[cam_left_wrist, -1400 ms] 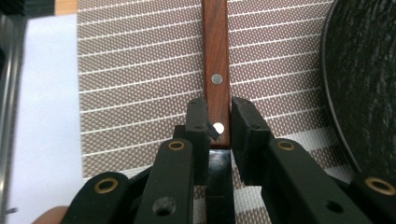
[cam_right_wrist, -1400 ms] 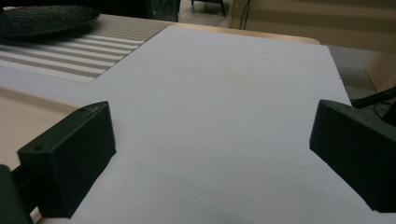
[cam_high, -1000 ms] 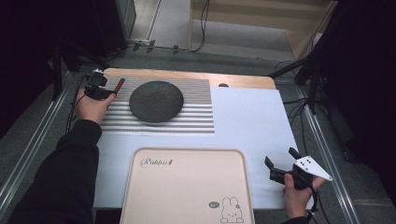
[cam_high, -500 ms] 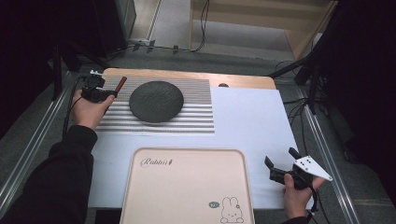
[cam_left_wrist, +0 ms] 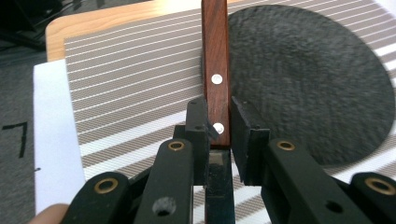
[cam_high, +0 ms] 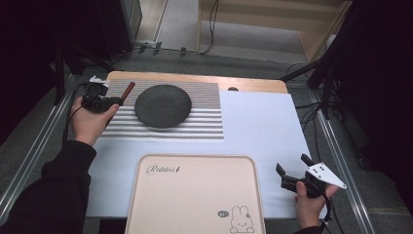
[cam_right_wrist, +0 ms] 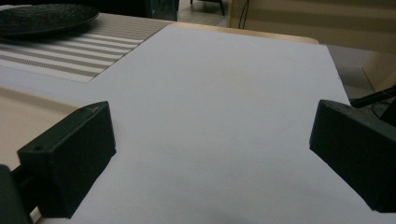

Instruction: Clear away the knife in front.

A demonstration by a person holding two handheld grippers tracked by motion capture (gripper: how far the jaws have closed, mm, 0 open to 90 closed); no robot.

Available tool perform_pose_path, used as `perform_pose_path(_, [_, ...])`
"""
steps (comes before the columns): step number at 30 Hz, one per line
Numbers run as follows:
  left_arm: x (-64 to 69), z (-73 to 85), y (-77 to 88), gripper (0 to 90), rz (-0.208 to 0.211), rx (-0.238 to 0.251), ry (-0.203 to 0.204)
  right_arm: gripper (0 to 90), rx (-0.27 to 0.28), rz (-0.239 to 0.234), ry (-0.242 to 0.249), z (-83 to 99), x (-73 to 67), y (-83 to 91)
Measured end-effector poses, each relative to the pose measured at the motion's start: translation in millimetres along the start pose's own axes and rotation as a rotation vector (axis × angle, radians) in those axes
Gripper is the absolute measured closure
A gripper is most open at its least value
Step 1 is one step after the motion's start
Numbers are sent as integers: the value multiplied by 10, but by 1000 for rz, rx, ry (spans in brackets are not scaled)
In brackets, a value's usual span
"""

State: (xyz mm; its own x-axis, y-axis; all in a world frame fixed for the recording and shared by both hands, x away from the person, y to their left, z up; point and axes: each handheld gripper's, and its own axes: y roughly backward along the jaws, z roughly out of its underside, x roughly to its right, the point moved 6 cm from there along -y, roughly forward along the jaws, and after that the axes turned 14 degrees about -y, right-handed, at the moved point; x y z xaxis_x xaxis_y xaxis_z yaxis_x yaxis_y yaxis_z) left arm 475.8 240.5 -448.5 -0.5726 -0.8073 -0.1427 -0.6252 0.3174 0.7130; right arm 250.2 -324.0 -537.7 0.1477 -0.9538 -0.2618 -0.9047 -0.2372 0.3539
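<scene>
Two grippers are showing from above. My left gripper (cam_high: 113, 101) is holding a wooden handle (cam_high: 127, 91) just left of the dark round plate (cam_high: 162, 106). My right gripper (cam_high: 292, 171) is waiting far from the plate, wide apart.

Looking along my left gripper (cam_left_wrist: 218, 123), it is squeezing the handle (cam_left_wrist: 215, 60), which is overlapping the plate's (cam_left_wrist: 317, 88) edge.

Looking along my right gripper (cam_right_wrist: 210, 154), it is gaping over white paper (cam_right_wrist: 224, 102).

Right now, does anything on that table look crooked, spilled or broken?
Nothing looks spilled or broken. The dark round plate sits flat on the striped mat, and the rabbit tray lies square. The left gripper holds a wooden handle by its end.
</scene>
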Motion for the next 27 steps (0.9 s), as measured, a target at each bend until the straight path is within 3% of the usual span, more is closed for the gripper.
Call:
perform_pose_path(8, [146, 75, 170, 775, 22, 28, -10, 0, 0, 0, 0, 0, 0, 2])
perform_pose_path(12, [237, 113, 242, 775, 7, 25, -43, 0, 0, -2, 6, 0, -2, -2])
perform_pose_path(16, [314, 149, 295, 774, 24, 41, -30, 0, 0, -3, 5, -1, -4, -1])
perform_pose_path(27, [549, 269, 415, 775, 59, 69, -42, 0, -1, -1, 6, 0, -5, 0])
